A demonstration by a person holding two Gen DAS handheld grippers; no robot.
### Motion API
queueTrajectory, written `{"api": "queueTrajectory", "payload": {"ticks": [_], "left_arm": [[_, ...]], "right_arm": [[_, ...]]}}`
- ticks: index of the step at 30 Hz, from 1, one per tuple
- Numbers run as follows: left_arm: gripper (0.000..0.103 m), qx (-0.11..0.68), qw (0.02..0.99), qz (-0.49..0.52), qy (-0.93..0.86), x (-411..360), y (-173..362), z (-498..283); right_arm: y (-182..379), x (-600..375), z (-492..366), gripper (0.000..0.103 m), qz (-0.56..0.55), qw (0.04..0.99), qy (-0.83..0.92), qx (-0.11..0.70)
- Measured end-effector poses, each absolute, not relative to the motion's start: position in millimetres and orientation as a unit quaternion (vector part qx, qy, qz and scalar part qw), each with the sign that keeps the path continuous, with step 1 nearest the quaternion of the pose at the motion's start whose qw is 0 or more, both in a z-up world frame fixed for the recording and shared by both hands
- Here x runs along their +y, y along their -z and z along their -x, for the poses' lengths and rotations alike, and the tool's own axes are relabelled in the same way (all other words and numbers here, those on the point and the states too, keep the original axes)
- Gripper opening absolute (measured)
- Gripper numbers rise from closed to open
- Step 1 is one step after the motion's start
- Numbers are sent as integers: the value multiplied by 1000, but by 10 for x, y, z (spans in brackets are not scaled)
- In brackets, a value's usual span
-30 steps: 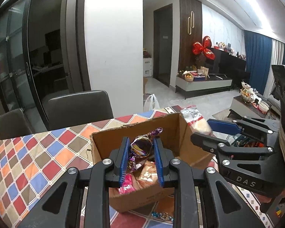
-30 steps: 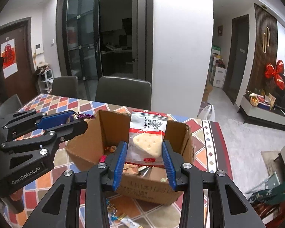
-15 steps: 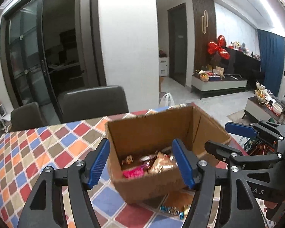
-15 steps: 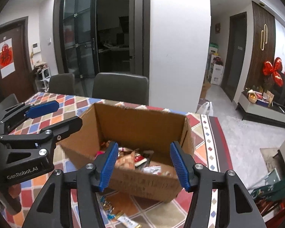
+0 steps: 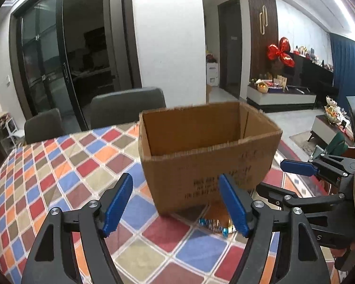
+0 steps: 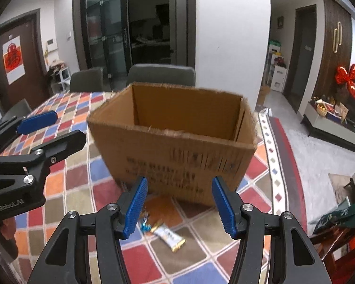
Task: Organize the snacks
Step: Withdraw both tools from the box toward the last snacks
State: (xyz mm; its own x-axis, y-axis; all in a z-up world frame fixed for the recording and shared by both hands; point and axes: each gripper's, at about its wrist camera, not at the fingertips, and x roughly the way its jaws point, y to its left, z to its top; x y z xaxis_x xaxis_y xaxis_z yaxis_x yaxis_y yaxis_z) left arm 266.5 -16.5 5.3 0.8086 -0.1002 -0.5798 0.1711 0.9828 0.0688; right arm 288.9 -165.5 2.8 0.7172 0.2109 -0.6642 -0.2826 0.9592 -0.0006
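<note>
An open cardboard box (image 5: 208, 165) (image 6: 177, 156) stands on the checkered tablecloth (image 5: 66, 177); its near wall hides what lies inside. My left gripper (image 5: 175, 182) (image 6: 69, 125) hovers low in front of the box, its jaws opening with nothing between them. My right gripper (image 6: 179, 183) (image 5: 272, 177) is open and empty, just right of the left one. On the cloth before the box lie small blue-wrapped candies (image 5: 213, 223) (image 6: 145, 222) and a white and gold snack bar (image 6: 170, 235), below the right gripper's fingers.
Grey chairs (image 5: 127, 108) (image 6: 86, 80) stand at the table's far side. The table's right edge (image 6: 284, 153) drops to a grey floor. A white pillar (image 5: 168, 35) rises behind the box.
Both grippers opened: the left let go of a purple-wrapped candy and the right a cheese-print packet, both over the box. Both then sank and drew back to the box's near side.
</note>
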Motion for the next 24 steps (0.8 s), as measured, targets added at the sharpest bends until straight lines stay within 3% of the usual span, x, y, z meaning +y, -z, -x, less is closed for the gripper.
{"api": "queueTrajectory", "payload": {"ticks": [16,24], "left_arm": [[74,386,916,-70,77,-282,658,-2520],[74,421,900,-70,83,-333,887,-2587]], "right_arm": [[625,-1560,-2802,56,129,874,-188,428],[898,-1528,-2922,44,156,845,-206,468]]}}
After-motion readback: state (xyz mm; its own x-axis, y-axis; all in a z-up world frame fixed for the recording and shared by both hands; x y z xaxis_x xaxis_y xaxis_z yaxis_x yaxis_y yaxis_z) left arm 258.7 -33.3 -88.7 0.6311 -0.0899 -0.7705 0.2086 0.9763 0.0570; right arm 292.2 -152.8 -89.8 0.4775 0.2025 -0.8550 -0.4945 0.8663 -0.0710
